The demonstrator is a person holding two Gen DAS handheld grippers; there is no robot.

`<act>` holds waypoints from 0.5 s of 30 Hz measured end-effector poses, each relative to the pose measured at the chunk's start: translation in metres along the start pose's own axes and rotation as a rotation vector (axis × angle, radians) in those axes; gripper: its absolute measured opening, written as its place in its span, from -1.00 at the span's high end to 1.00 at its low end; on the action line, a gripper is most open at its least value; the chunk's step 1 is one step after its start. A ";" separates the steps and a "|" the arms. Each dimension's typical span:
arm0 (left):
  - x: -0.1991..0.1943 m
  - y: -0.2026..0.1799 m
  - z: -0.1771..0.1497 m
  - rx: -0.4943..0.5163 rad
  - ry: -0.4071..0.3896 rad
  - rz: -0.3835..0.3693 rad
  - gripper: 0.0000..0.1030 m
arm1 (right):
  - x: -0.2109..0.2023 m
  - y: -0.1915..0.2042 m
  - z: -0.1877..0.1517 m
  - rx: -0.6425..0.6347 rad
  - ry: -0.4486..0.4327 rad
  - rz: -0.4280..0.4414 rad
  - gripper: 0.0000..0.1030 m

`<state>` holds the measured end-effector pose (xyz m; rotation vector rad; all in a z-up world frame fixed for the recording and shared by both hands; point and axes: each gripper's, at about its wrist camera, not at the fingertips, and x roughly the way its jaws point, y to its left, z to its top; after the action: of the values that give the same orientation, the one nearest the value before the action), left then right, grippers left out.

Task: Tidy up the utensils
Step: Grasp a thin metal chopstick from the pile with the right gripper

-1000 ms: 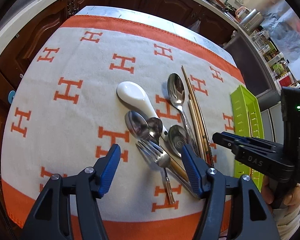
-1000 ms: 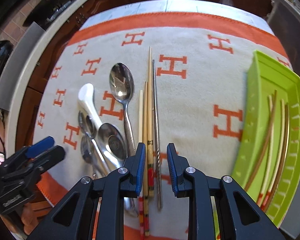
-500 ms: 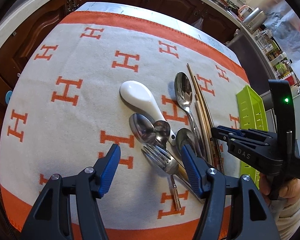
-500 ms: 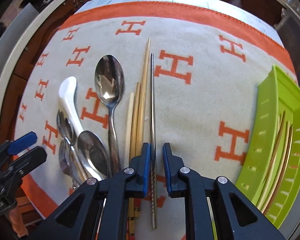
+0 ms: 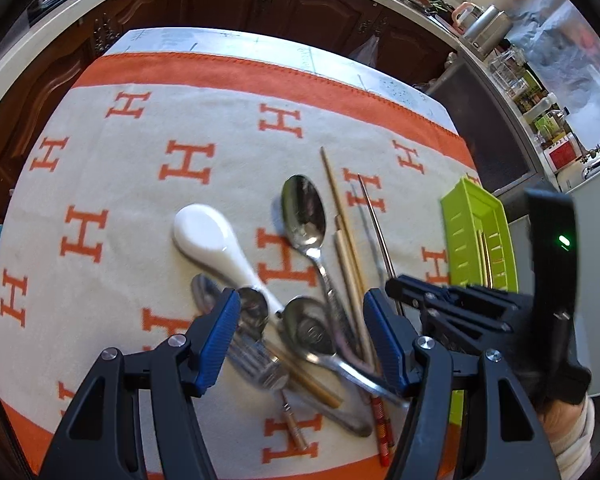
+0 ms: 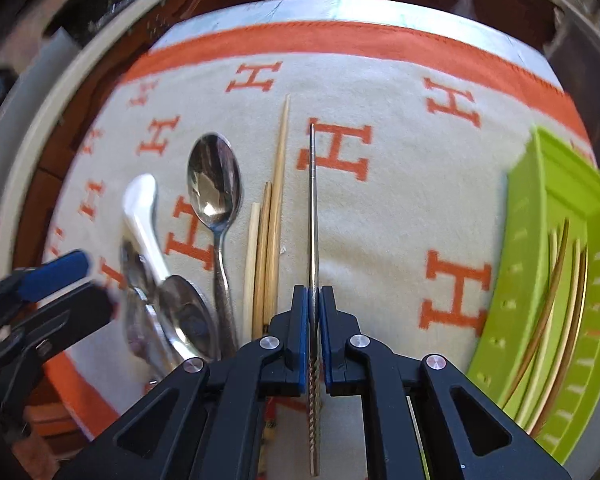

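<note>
One metal chopstick (image 6: pixel 312 216) sits clamped between the pads of my right gripper (image 6: pixel 313 322), its length running straight ahead along the fingers. I note the green tray (image 6: pixel 516 280) lies to its right. My left gripper (image 5: pixel 302 336) hangs open over the spoons (image 5: pixel 308 320).

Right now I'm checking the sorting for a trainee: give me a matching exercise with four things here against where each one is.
Things:
1. metal chopstick
2. white spoon
3. green tray
4. left gripper

Places:
A. holds chopsticks already
B. open above the spoons and fork
C. clamped in the right gripper
D. lying on the cloth

Pairs: 1-C, 2-D, 3-A, 4-B
</note>
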<state>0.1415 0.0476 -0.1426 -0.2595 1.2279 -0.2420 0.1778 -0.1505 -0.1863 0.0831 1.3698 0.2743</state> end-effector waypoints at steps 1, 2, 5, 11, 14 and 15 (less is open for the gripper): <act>0.003 -0.003 0.005 -0.005 0.005 -0.009 -0.21 | -0.006 -0.006 -0.002 0.025 -0.010 0.028 0.90; 0.007 -0.006 0.011 -0.013 0.014 -0.027 -0.19 | -0.014 -0.011 -0.005 0.049 -0.017 0.052 0.90; 0.021 -0.018 0.026 -0.018 0.046 -0.071 -0.01 | -0.041 -0.028 -0.014 0.103 -0.064 0.120 0.90; 0.057 -0.048 0.039 0.001 0.142 -0.084 0.04 | -0.088 -0.069 -0.034 0.204 -0.136 0.170 0.90; 0.076 -0.055 0.037 -0.012 0.197 -0.075 0.07 | -0.111 -0.092 -0.051 0.249 -0.171 0.164 0.90; 0.079 -0.056 0.036 -0.015 0.206 -0.068 0.08 | -0.117 -0.101 -0.056 0.271 -0.183 0.159 0.90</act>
<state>0.1984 -0.0288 -0.1839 -0.2950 1.4265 -0.3250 0.1178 -0.2816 -0.1078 0.4340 1.2133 0.2071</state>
